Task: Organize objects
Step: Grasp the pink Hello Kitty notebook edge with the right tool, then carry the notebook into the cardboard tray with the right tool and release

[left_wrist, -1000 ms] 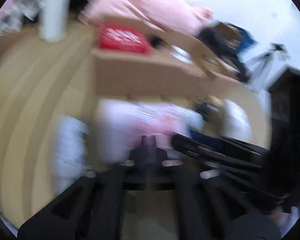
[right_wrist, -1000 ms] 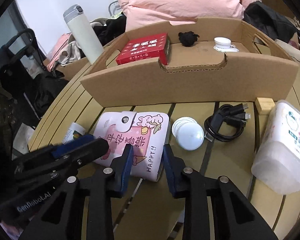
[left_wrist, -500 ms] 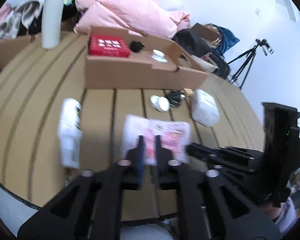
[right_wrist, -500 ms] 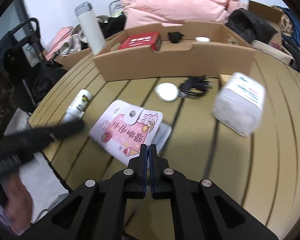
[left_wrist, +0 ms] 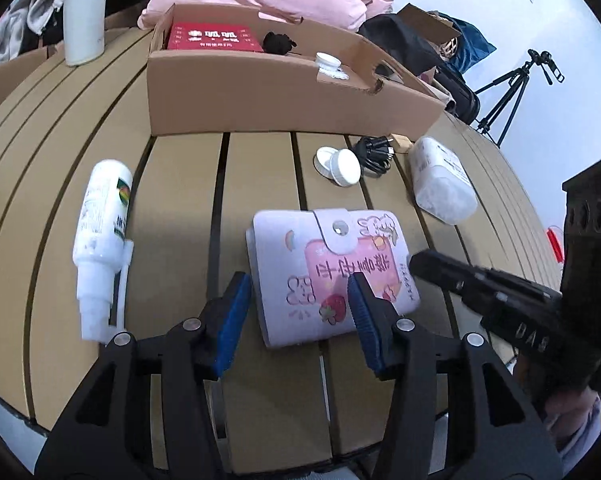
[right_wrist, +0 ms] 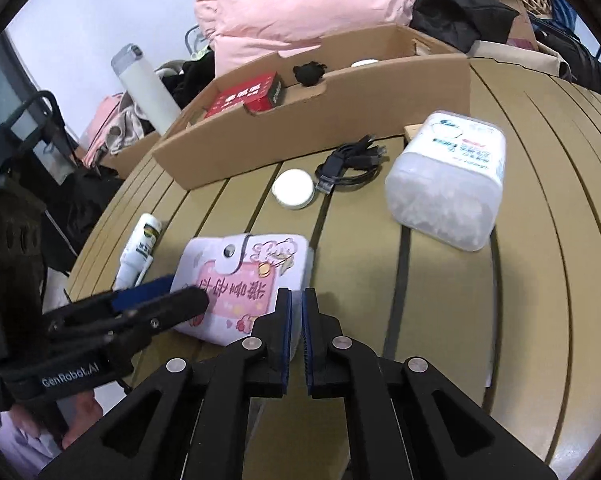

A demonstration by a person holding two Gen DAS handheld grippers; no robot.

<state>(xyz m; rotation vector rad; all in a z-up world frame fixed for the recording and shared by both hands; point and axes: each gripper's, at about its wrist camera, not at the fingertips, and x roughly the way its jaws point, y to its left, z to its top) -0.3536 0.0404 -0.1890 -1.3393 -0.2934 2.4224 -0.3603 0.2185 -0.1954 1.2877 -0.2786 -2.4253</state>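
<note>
Spreading its blue pads, the left claw (left_wrist: 296, 312) is opening over the near left part of the pink card wallet (left_wrist: 330, 268), which lies flat on the slatted desk (left_wrist: 180, 184); the pads stand apart on either side of that corner and press on nothing, where a second ago they were shut. The right claw (right_wrist: 296, 334) has gone the other way: its pads, parted a second ago, are now closed together with nothing visibly between them, poised at the wallet's near right edge. That reads as a handover of the job, the left claw preparing to take the wallet while the right steadies or stands by. Left of the wallet lies a white spray bottle (left_wrist: 100, 240) on its side; farther off sit a round white jar (left_wrist: 342, 162), a coiled black cable (left_wrist: 374, 154) and a clear cotton-swab tub (left_wrist: 442, 182). Beyond them the cardboard box (left_wrist: 284, 92) already holds a red packet (left_wrist: 212, 38), so the wallet is probably bound there next.
</note>
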